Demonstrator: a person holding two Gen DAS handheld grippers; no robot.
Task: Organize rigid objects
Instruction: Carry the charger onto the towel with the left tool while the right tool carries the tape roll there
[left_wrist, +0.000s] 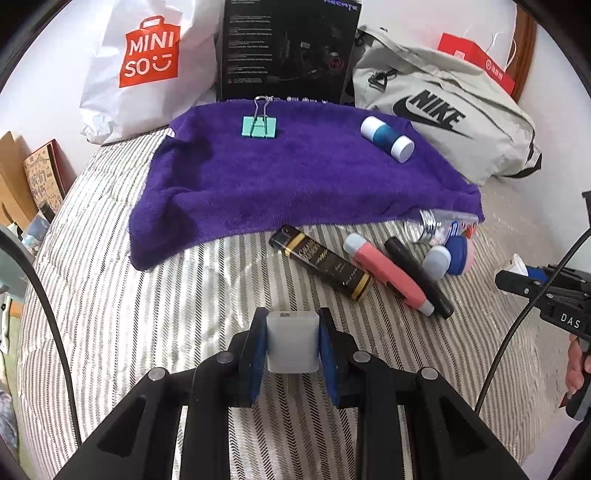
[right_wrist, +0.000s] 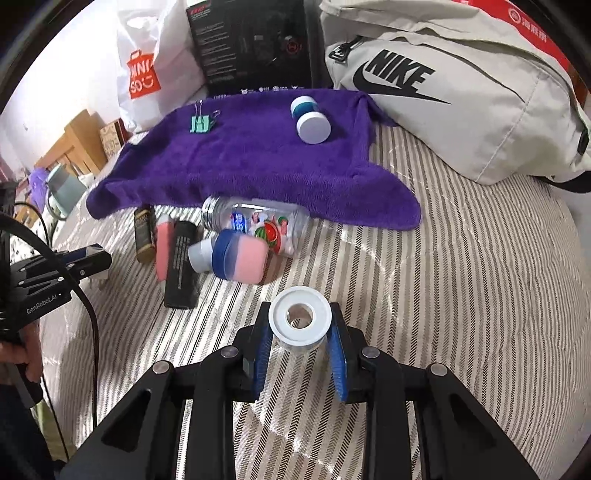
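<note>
Bright even daylight, soft shadows, sharp centre, fisheye-warped dark corners

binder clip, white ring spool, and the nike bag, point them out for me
binder clip (left_wrist: 259, 127), left wrist view, on its teal body
white ring spool (right_wrist: 300, 314), right wrist view, on its flat top rim
nike bag (right_wrist: 461, 122), right wrist view, on the grey fabric

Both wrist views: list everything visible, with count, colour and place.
Purple towel: one, on striped bed.
Teal binder clip: one, on towel.
Blue-and-white cylinder: one, on towel.
Black-gold tube: one, in front of the towel.
Pink pen-shaped stick: one, beside tube.
Black marker: one, beside stick.
Clear stickered jar: one, at towel edge.
Grey Nike bag: one, behind.
White Miniso bag: one, behind.
Black box: one, behind.
Left tongs: gripping white block.
Right tongs: around white ring-topped spool.
</note>
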